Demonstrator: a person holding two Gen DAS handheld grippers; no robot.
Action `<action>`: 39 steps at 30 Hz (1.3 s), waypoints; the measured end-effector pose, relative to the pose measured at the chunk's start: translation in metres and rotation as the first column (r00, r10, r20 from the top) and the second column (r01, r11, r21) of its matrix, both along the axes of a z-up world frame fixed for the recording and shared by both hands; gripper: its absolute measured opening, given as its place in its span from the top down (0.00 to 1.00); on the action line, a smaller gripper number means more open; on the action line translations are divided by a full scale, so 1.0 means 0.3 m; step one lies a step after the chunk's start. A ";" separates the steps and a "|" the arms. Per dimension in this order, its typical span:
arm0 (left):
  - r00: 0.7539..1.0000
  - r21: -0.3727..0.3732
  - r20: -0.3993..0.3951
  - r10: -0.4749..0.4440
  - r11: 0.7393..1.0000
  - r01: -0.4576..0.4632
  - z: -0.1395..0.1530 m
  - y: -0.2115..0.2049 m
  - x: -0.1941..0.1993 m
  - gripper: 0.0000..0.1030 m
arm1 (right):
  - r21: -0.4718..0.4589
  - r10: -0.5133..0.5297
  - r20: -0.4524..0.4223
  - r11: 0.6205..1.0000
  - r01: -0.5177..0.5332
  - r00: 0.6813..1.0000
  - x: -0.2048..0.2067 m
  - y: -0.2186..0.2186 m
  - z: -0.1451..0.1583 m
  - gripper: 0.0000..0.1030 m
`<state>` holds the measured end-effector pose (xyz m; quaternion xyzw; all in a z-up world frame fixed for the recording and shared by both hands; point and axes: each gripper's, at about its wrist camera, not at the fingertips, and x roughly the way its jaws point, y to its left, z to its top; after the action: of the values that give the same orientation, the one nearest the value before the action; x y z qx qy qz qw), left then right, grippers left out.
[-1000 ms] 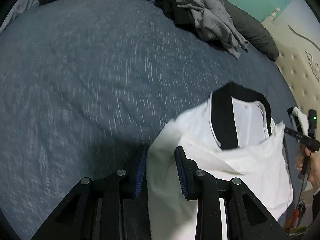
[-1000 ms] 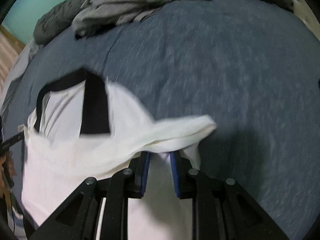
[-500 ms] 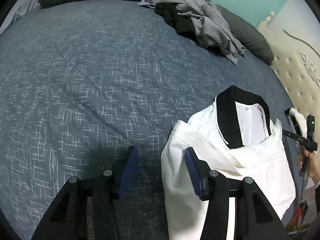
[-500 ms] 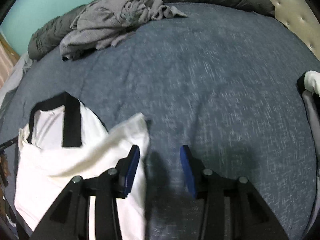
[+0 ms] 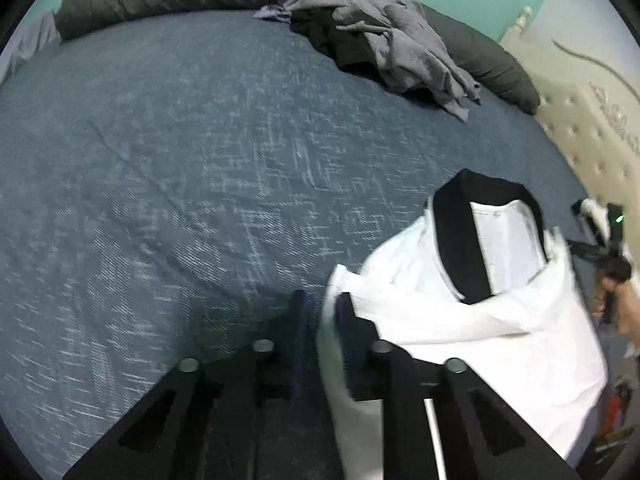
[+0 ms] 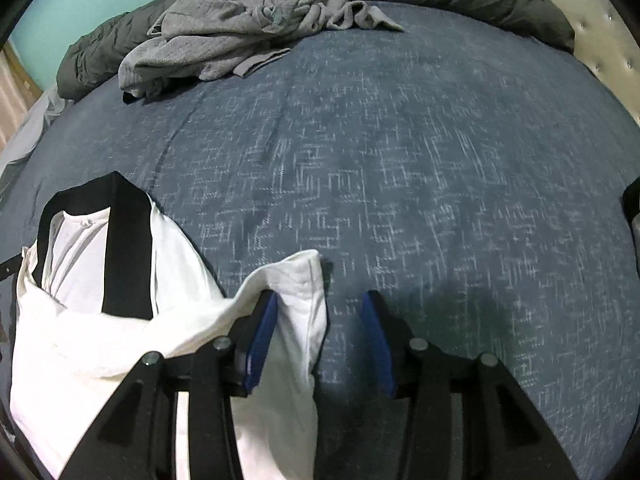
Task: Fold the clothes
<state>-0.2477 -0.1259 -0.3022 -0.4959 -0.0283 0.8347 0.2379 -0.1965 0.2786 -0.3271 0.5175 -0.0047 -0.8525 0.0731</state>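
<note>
Blue bedspread (image 5: 200, 160): left gripper (image 5: 320, 312) fingers newly pinching white shirt (image 5: 460, 340); right gripper (image 6: 320, 320) fingers narrowing, ungripped.

open bedspread (image 6: 400, 168) ahead, clothes pile (image 6: 240, 28) far

Left wrist view: motion blur is smearing the left gripper (image 5: 320, 312) fingertips, so the pads' contact with the white shirt (image 5: 460, 328) edge is hard to read there. Shirt's lower part is running off the bottom edge, behind the gripper frame. At right edge, a hand (image 5: 624, 308) and a dark device with a green light (image 5: 612, 228) are being cut off, too small to identify. Red object (image 5: 616, 412) at lower right is unreadable.

Right wrist view: shirt's bottom is getting hidden under the right gripper (image 6: 320, 328) frame and cropped lower left. Dark object (image 6: 632, 204) at right edge is being clipped. Bedspread (image 6: 440, 160) weave is blurring toward the right.
</note>
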 end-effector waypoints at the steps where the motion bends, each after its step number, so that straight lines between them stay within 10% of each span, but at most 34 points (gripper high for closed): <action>1: 1.000 0.005 -0.009 -0.006 1.000 0.006 0.009 0.001 0.007 0.97 | 0.006 0.007 -0.007 1.000 -0.007 1.000 0.004 -0.007 0.004 0.78; 3: 1.000 0.013 -0.028 -0.009 1.000 0.009 0.032 -0.002 0.023 0.97 | 0.018 0.021 -0.022 1.000 -0.021 1.000 0.011 -0.020 0.011 0.95; 21: 0.988 0.120 -0.095 0.125 0.986 -0.113 0.209 -0.111 -0.035 0.97 | -0.065 -0.063 -0.235 0.997 0.049 0.970 0.034 0.086 0.310 0.97; 31: 0.991 -0.004 0.013 0.130 0.991 -0.130 0.075 -0.023 -0.150 0.94 | 0.007 -0.117 -0.105 0.993 0.119 0.987 -0.104 0.055 0.215 0.97; 34: 0.985 0.030 0.021 0.173 0.984 -0.174 0.067 -0.060 -0.132 0.74 | 0.015 -0.151 -0.081 0.988 0.153 0.985 -0.103 0.051 0.164 0.95; 39: 0.984 0.084 0.066 0.163 0.982 -0.168 0.082 -0.135 -0.044 0.65 | -0.050 -0.201 -0.104 0.979 0.197 0.974 -0.038 0.094 0.166 0.61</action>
<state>-0.2608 -0.1665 -0.2775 -0.5050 -0.1137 0.8346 0.1887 -0.2080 0.3069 -0.2774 0.4657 -0.0696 -0.8822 -0.0023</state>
